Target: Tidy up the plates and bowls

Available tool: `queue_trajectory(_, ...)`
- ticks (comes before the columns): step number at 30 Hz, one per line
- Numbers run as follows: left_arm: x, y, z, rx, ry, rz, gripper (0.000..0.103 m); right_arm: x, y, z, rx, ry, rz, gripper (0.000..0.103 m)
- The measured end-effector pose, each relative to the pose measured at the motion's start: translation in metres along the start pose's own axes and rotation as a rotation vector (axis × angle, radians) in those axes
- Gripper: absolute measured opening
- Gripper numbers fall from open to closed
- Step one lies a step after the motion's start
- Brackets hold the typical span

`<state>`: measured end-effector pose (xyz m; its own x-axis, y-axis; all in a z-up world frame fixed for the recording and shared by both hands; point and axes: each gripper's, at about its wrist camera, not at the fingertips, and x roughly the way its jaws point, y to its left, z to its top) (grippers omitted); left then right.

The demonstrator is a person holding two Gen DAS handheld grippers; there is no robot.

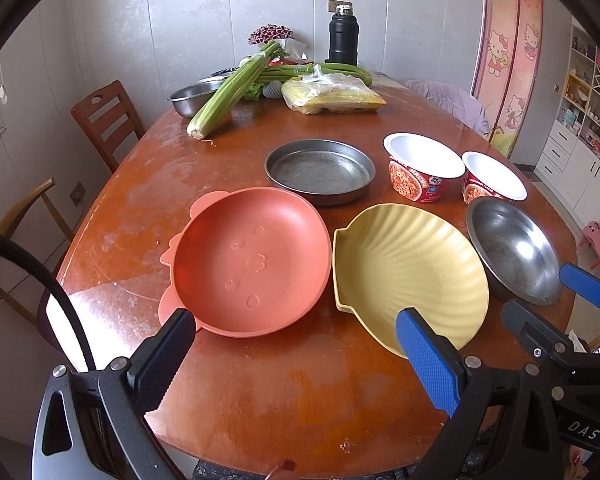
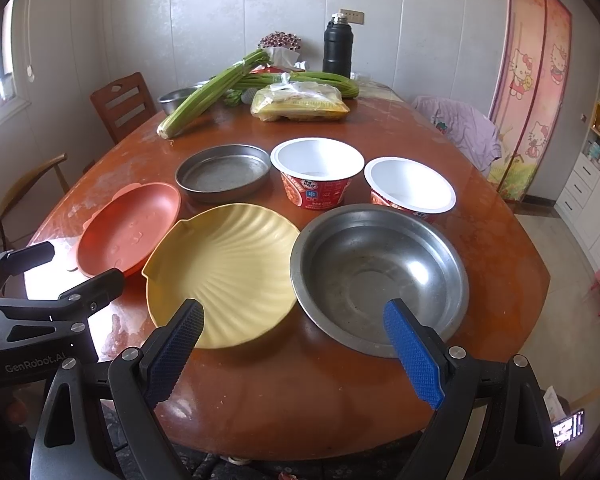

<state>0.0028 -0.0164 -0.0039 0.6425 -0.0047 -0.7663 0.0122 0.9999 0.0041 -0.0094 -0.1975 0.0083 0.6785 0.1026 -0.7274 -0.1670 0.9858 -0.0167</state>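
Only from the right wrist: steel bowl (image 2: 379, 276) whole, phone (image 2: 568, 427).

We see a wooden table (image 2: 300, 408) with a glossy, worn varnish, patchy and dull in places. The orange plate (image 1: 248, 260) and the ribbed yellow shell plate (image 2: 224, 272) look like matt plastic. The shallow pan (image 1: 320, 170) is dull, scuffed metal; the steel bowl (image 2: 380, 276) is shinier but scratched. Our two noodle cups (image 2: 317, 172) (image 2: 410, 190) have smooth white insides and printed glossy sides. The gripper pads (image 2: 414, 354) are textured rubbery blue.
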Motion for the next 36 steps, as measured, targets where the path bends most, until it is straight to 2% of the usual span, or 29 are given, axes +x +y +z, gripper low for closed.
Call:
queue_trajectory(11, 0.001, 0.0, 0.001, -0.001, 0.004, 0.004, 0.101, 0.001, 0.004, 0.004, -0.013, -0.006, 0.01, 0.092)
queue_trajectory(17, 0.002, 0.012, 0.006, -0.033, 0.003, 0.013, 0.101, 0.004, 0.015, 0.021, -0.042, -0.013, 0.046, 0.092)
queue_trajectory(24, 0.002, 0.049, 0.011, -0.125, 0.001, 0.059, 0.101, 0.016, 0.042, 0.054, -0.112, -0.024, 0.122, 0.092)
queue_trajectory(28, 0.002, 0.077, 0.01, -0.187, -0.008, 0.084, 0.101, 0.031, 0.063, 0.07, -0.153, 0.015, 0.199, 0.092)
queue_trajectory(34, 0.01, 0.109, 0.004, -0.27, 0.026, 0.099, 0.101, 0.056, 0.09, 0.089, -0.198, 0.077, 0.277, 0.092)
queue_trajectory(36, 0.014, 0.117, 0.001, -0.289, 0.041, 0.096, 0.101, 0.065, 0.097, 0.094, -0.214, 0.088, 0.273, 0.092)
